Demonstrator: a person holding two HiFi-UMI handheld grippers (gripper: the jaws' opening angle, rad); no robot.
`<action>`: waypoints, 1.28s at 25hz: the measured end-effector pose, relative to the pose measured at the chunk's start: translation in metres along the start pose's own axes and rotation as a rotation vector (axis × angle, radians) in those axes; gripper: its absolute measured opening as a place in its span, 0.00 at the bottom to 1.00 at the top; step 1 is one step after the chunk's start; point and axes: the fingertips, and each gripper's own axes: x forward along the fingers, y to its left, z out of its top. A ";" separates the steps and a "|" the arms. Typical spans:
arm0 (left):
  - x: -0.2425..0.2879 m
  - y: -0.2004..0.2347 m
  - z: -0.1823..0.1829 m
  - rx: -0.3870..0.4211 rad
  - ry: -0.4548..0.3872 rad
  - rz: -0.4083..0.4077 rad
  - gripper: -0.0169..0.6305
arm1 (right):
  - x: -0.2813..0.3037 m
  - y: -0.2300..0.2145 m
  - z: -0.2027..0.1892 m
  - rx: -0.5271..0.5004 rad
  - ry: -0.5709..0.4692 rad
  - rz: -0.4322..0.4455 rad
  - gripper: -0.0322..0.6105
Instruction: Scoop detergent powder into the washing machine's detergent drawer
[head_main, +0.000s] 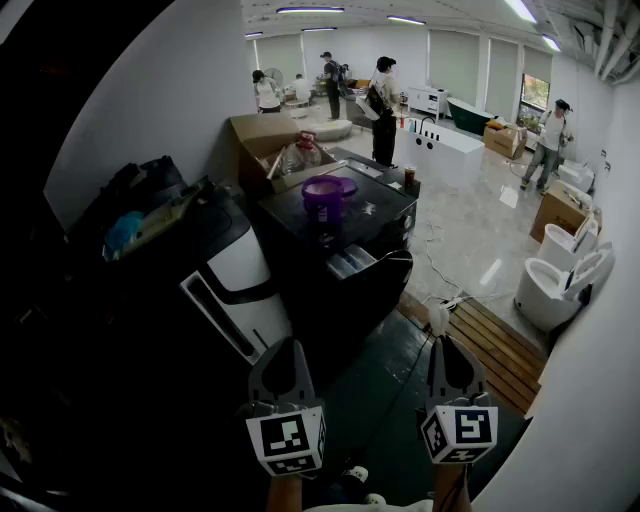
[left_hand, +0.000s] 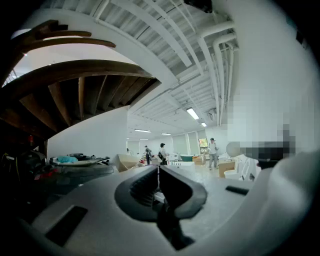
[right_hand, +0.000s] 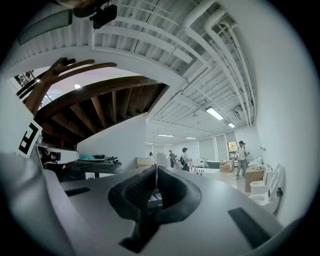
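A dark washing machine (head_main: 345, 250) stands in the middle of the head view. A purple tub (head_main: 325, 196) sits on its top. A pale tray (head_main: 350, 262) juts from its upper front; it looks like the detergent drawer pulled out. Both grippers hang low at the bottom edge, well short of the machine. My left gripper (head_main: 286, 362) is shut and holds nothing; its jaws (left_hand: 158, 171) meet in a thin line. My right gripper (head_main: 449, 362) is shut and empty too, its jaws (right_hand: 156, 171) pressed together. Both gripper views look out across the room, not at the tub.
A black and white machine (head_main: 235, 285) with clutter on top stands at the left. A cardboard box (head_main: 265, 140) sits behind the washer. A wooden step (head_main: 500, 345), floor cables (head_main: 440, 275) and white toilets (head_main: 560, 285) lie at the right. Several people stand far back.
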 end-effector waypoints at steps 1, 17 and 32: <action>0.000 -0.001 0.000 0.000 0.001 -0.001 0.04 | 0.000 -0.001 0.000 0.000 0.000 -0.001 0.08; 0.016 -0.004 -0.005 -0.008 0.014 -0.005 0.04 | 0.014 -0.009 -0.003 0.021 -0.001 -0.008 0.08; 0.085 0.022 -0.024 -0.016 0.033 -0.059 0.04 | 0.074 -0.009 -0.012 0.062 -0.001 -0.075 0.08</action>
